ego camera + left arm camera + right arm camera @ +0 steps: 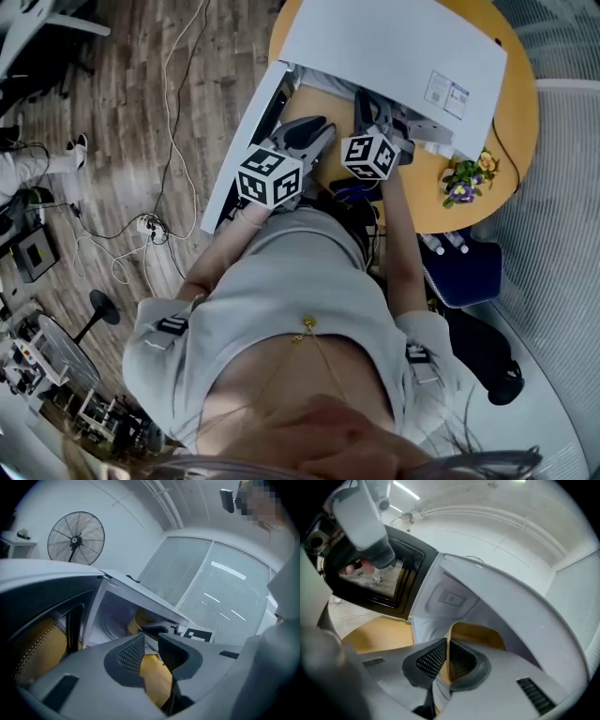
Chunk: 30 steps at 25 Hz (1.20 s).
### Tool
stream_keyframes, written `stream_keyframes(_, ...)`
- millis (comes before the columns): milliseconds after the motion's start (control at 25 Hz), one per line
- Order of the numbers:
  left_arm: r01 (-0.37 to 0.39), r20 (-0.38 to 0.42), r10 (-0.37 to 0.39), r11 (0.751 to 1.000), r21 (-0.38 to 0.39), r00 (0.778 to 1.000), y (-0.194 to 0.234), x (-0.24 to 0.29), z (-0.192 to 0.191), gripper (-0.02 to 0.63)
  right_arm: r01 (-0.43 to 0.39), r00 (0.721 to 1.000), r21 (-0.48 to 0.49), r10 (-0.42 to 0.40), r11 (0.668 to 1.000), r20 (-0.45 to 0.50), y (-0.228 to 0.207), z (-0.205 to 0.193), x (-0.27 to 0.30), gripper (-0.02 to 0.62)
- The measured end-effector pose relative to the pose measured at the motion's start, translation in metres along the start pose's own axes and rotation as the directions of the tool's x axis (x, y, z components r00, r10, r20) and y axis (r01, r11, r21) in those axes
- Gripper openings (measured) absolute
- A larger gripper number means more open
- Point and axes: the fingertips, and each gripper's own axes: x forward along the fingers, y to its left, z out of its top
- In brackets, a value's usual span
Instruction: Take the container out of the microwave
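The white microwave [394, 47] stands on a round wooden table [520, 108] with its door [246, 141] swung open to the left. In the right gripper view a tan container [480, 634] sits at the mouth of the cavity. My right gripper [446, 644] is shut on its thin rim. My left gripper [151, 639] hangs in front of the opening, jaws a little apart with nothing between them. From it I see the container [140, 619] in the cavity and the right gripper's marker cube [197, 634]. In the head view the microwave's top hides the container.
A small bunch of flowers [469, 176] lies on the table to the right of the microwave. A blue seat [464, 267] stands beside my right arm. Cables and a power strip [145, 225] lie on the wooden floor at the left.
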Motion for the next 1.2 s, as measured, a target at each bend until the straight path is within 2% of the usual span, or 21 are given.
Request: stream_keyframes(1200, 0.017, -0.014, -0.017, 1.0, 0.026, 1.0, -0.004, -0.013, -0.013, 0.101, -0.063, 0.998, 0.126, 0.062, 0.99, 0.013, 0.044, 0.017, -0.082, 0.034)
